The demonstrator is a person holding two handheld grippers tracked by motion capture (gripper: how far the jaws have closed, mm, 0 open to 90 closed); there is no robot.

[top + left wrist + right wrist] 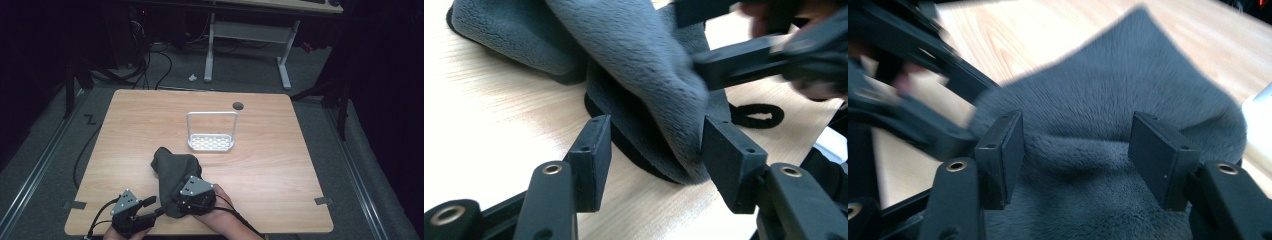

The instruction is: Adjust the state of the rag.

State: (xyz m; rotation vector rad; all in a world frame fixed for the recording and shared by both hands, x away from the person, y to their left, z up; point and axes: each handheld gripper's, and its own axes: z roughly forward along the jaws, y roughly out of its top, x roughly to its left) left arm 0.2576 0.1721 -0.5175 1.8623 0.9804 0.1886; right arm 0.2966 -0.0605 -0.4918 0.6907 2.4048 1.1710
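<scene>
Jaws of both grippers open around unlabelled grey cloth [172, 167].

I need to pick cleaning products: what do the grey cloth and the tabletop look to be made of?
The grey cloth looks like soft fleece or microfibre: a matte, fuzzy nap shows. The tabletop looks like light wood or wood-look laminate, smooth, with fine grain lines; which one I cannot tell.

Wooden table [125, 150]: grey cloth [172, 167], white rack [211, 144] on top.
</scene>
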